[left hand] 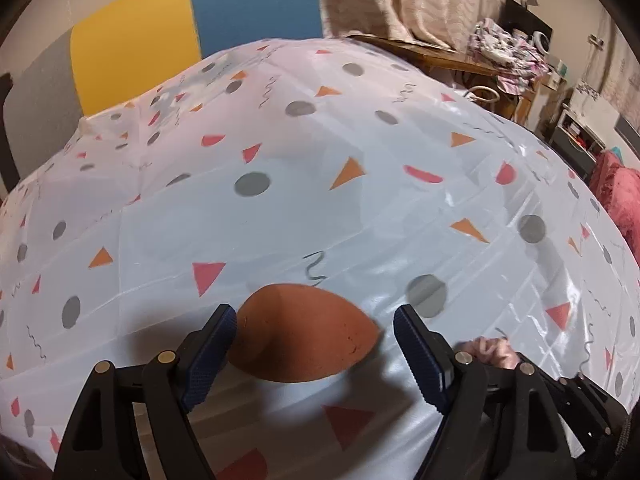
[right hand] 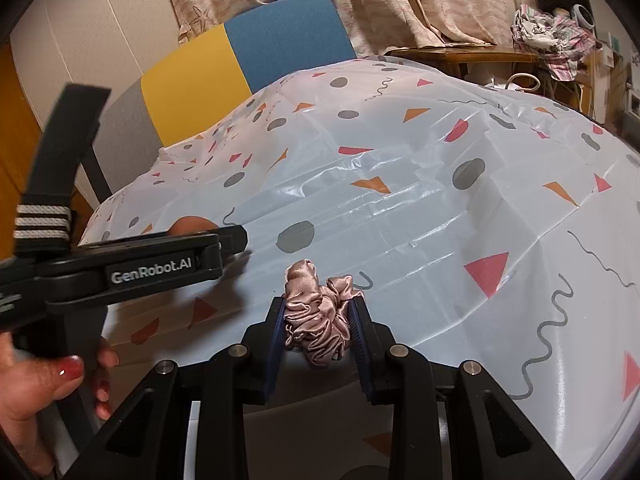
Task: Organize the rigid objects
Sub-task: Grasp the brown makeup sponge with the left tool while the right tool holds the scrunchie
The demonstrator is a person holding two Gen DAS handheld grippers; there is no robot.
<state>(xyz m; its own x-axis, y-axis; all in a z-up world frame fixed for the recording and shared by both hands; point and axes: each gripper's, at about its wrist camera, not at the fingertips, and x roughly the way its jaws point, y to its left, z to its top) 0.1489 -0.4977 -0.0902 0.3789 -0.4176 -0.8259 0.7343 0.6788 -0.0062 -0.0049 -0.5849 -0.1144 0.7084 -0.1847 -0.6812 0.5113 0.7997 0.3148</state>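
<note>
An orange egg-shaped sponge [left hand: 304,332] lies on the patterned tablecloth [left hand: 320,200]. My left gripper [left hand: 316,320] is open, with its jaws on either side of the sponge; the left jaw is at its edge and the right jaw stands apart. In the right wrist view the left gripper [right hand: 236,236] shows from the side, with the sponge [right hand: 192,225] behind it. My right gripper [right hand: 320,308] is shut on a pink satin scrunchie [right hand: 318,316], just above the tablecloth [right hand: 440,200]. The scrunchie also peeks into the left wrist view [left hand: 490,350].
A chair with a yellow and blue back [left hand: 192,28] stands behind the table's far edge. A wooden side table [left hand: 452,56] with crumpled cloth [left hand: 508,52] is at the far right. A pink blanket [left hand: 618,200] lies to the right.
</note>
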